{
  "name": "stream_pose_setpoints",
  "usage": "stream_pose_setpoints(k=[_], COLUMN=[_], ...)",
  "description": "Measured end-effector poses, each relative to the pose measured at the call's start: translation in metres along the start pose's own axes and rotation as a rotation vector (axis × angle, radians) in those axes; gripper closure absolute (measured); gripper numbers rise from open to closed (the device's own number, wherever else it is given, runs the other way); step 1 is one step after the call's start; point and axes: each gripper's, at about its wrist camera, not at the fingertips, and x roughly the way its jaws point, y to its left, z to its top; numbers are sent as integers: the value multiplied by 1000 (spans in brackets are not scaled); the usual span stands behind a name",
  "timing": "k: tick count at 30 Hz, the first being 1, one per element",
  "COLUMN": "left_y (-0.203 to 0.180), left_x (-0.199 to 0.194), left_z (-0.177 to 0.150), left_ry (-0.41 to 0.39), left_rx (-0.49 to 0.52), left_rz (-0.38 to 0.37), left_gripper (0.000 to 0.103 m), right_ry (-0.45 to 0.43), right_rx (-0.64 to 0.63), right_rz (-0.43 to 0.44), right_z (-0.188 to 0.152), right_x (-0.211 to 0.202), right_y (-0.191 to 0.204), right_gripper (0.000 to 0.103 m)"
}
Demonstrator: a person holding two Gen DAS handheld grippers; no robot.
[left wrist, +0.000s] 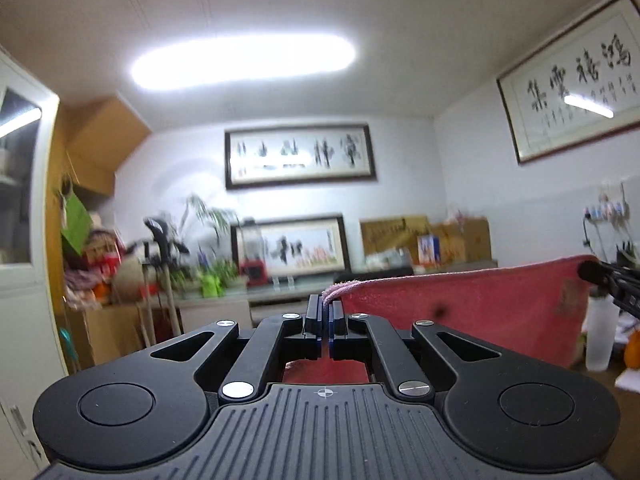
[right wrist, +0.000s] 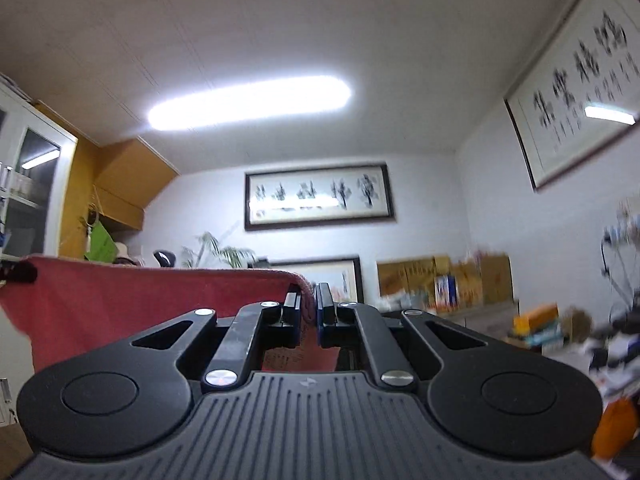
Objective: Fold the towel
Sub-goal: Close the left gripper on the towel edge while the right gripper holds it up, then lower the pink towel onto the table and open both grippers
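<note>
With the towel point(left wrist: 460, 312) stretched between the left gripper point(left wrist: 327, 312) and right gripper point(right wrist: 308, 308), each clamped on a corner, the thin-looking left pinch at 12 o'clock could slip under tension.

Red towel point(left wrist: 480, 312), black tongs point(left wrist: 325, 312)

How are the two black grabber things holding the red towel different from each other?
The left gripper pinches the towel's corner with the cloth stretching off to its right; the right gripper has the cloth stretching off to its left. The left gripper's jaws look pressed almost together on a thin pink edge, while the right gripper's jaws stand slightly wider around a thicker bunch. Both are shut on a top corner, holding the towel up and spread between them.
</note>
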Motion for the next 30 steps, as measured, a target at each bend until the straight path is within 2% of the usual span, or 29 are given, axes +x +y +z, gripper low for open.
stream_pose_setpoints(k=[3,7,12,18,22,25,27,28,29,30], left_y=[-1,-7,-10,-17,-24,-28,-27,-26,-23,-20], left_x=[-16,-30,-27,24,96,138,165,180,193,205], left_z=[12,20,16,-12,-54,-76,-89,-96,-103,-109], left_ry=[-58,-96,-83,26,180,249,293,321,349,377], left_rx=[-3,13,16,65,72,79,74,64,53,42], left_rz=[2,8,28,65,92,112,122,129,134,142], left_gripper=[100,100,99,98,96,94,90,85,75,70], right_ry=[-57,-123,-102,59,206,344,383,418,464,493], right_rx=[-35,-72,-103,-69,-83,-116,-126,-132,-135,-123], right_rz=[-2,-17,-35,-46,-70,-84,-92,-96,-98,-101], right_z=[20,38,41,7,-35,-73,-86,-97,-108,-114], right_x=[-20,-45,-44,14,74,130,151,166,181,189], right_y=[6,11,13,5,0,0,5,7,7,9], right_gripper=[95,95,94,94,94,94,93,91,91,85])
